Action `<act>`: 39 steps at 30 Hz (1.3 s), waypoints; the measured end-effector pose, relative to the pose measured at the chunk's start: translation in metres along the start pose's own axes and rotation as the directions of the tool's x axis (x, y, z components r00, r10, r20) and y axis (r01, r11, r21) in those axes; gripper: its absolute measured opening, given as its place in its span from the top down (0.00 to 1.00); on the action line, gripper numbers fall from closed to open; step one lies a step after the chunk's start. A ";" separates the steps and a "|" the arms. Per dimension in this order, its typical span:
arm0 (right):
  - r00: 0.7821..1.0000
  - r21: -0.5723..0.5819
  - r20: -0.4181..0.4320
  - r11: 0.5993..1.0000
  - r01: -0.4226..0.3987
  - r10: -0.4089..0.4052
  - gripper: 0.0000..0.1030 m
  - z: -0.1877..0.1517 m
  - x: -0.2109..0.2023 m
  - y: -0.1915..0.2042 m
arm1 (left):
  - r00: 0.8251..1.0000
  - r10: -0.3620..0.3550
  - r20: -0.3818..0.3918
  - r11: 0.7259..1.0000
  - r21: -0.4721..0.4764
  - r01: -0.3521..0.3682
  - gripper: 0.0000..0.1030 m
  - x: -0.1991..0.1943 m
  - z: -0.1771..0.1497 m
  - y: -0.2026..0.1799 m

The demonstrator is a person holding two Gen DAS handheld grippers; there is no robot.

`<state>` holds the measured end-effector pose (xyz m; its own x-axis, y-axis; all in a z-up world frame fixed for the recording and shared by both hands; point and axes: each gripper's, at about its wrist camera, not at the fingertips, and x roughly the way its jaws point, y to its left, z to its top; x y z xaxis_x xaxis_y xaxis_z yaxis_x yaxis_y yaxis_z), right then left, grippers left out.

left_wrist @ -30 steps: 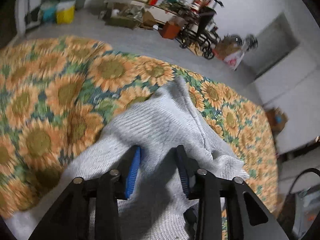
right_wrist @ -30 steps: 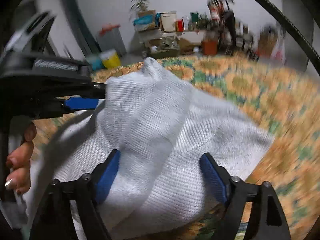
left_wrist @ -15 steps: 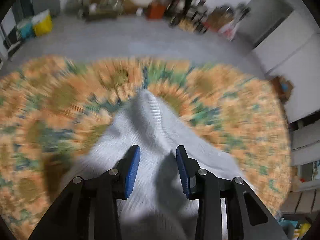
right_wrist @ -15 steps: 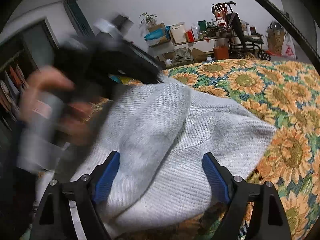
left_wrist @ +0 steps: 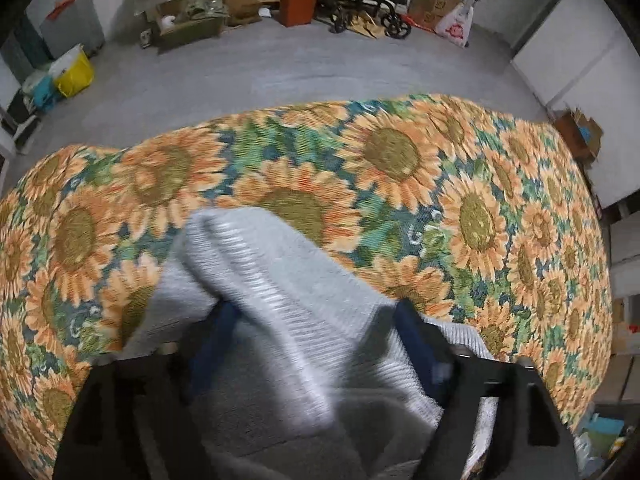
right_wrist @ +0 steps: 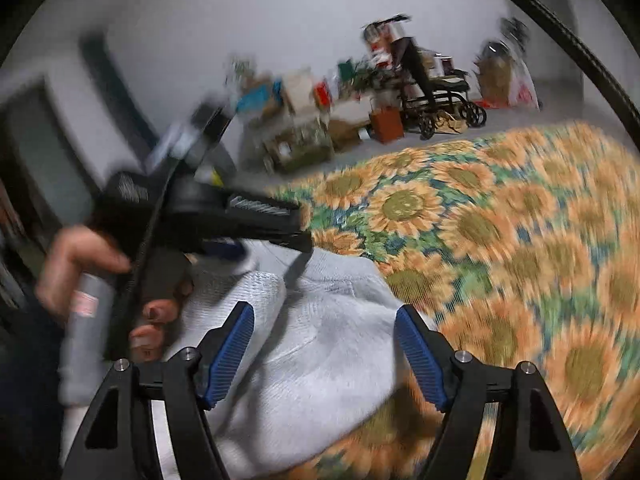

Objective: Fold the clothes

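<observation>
1. The white sweater (left_wrist: 288, 320) lies on the sunflower cover (left_wrist: 400, 160), at its near side.
2. The left gripper (left_wrist: 316, 344) is opening, a sweater fold between its fingers.
3. The right gripper (right_wrist: 324, 344) is closing above the sweater, not pinching it.

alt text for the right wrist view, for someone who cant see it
The right gripper, its blue-padded jaws closing but not yet pressing, straddles a white knit garment on a sunflower-print cover. At left, a hand holds the left gripper over the garment. Clutter lines the far wall.
</observation>
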<state>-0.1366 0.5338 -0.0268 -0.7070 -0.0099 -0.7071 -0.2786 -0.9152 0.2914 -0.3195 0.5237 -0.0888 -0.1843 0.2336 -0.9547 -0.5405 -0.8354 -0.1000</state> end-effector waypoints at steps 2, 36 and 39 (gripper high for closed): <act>0.993 -0.060 -0.099 0.996 0.058 -0.064 0.25 0.007 0.027 0.011 | 0.999 0.044 0.003 0.998 0.043 -0.044 0.04 0.007 0.000 -0.011; 0.989 -0.056 -0.126 0.995 -0.078 0.071 0.61 -0.007 0.022 0.047 | 0.884 -0.444 0.143 0.880 -0.114 0.460 0.95 -0.072 -0.141 0.109; 0.986 0.024 -0.111 0.992 -0.124 0.126 0.60 -0.016 0.004 0.023 | 0.834 -0.508 0.213 0.837 -0.106 0.537 0.95 -0.094 -0.142 0.117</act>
<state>-0.1360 0.5065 -0.0333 -0.6602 -0.1693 -0.7318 -0.2045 -0.8969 0.3920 -0.2492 0.3337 -0.0502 -0.0542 0.7256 -0.6859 -0.4647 -0.6263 -0.6259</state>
